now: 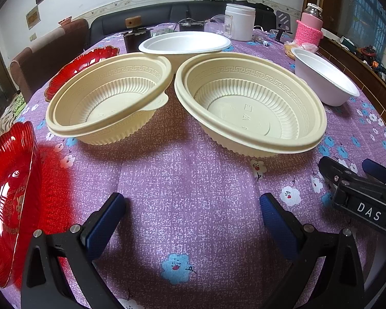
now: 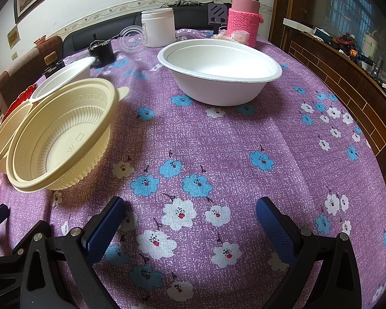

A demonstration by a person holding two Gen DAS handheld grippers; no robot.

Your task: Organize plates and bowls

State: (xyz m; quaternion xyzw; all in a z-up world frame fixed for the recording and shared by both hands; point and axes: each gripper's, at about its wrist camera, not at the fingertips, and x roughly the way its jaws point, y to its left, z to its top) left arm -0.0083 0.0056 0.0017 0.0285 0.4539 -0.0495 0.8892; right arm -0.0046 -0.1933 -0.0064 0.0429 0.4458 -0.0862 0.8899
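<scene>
Left tongs [image 1: 193, 213] and right tongs [image 2: 190, 213] both spread wide, empty, over the counter [image 2: 218, 154]; two cream bowls [image 1: 249, 103] mid-frame, apart

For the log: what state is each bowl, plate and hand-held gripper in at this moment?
Left beige bowl: upright, empty, unstacked.
Right beige bowl: upright, empty, unstacked.
Far white bowl: upright, behind the beige pair.
Right white bowl: upright, empty, alone.
Far red plate: flat on the table.
Near red plate: at the table edge.
Left hand-held gripper: open, empty.
Right hand-held gripper: open, empty.
</scene>
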